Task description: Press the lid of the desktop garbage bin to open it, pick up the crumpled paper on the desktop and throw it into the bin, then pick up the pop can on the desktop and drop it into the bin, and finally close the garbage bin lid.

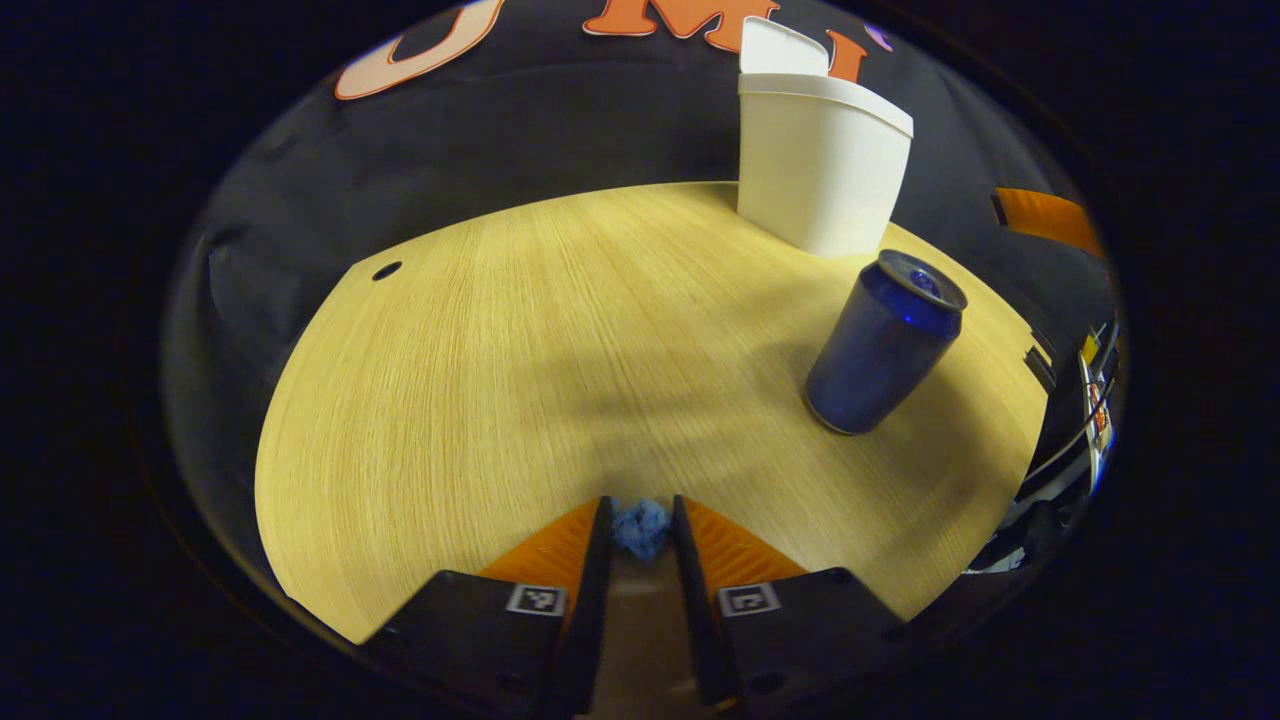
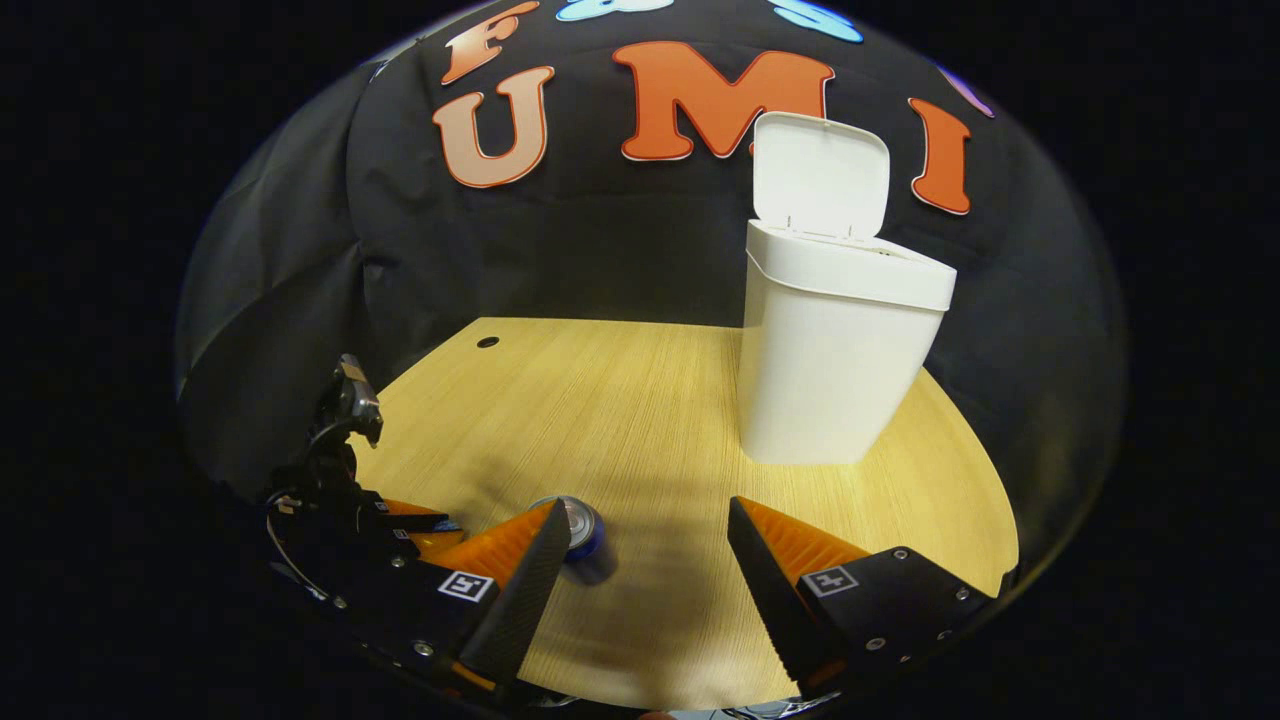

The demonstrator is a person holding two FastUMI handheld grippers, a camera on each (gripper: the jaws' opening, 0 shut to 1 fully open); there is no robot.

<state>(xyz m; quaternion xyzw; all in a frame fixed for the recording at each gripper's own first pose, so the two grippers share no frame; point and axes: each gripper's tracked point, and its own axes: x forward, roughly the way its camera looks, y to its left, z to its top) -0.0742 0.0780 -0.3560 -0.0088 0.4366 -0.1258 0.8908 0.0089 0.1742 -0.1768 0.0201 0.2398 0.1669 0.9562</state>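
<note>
The crumpled paper (image 1: 641,527), a small blue wad, sits between the two fingers of the left gripper (image 1: 641,530) in the left gripper view; the fingers are drawn close together and both press against it, low over the wooden counter (image 1: 520,360); whether the wad touches the counter I cannot tell. The pop can (image 1: 884,343), dark blue, stands upright on the counter ahead and to the right of this gripper, well apart from it; just behind the can stands the white garbage bin (image 1: 822,165), with its lid (image 1: 782,48) raised.

In the right gripper view the bin (image 2: 835,355) stands at the far right part of the counter (image 2: 620,400), near the black cloth wall (image 2: 300,290); its lid (image 2: 820,175) is tilted up and back, so the mouth is open. The right gripper (image 2: 650,545) hovers above the counter with its fingers wide apart and nothing between them; the can (image 2: 583,535) shows partly behind its left finger, and the left gripper (image 2: 400,525) is seen low at the left edge. A small round hole (image 2: 487,342) lies in the far left of the counter.
</note>
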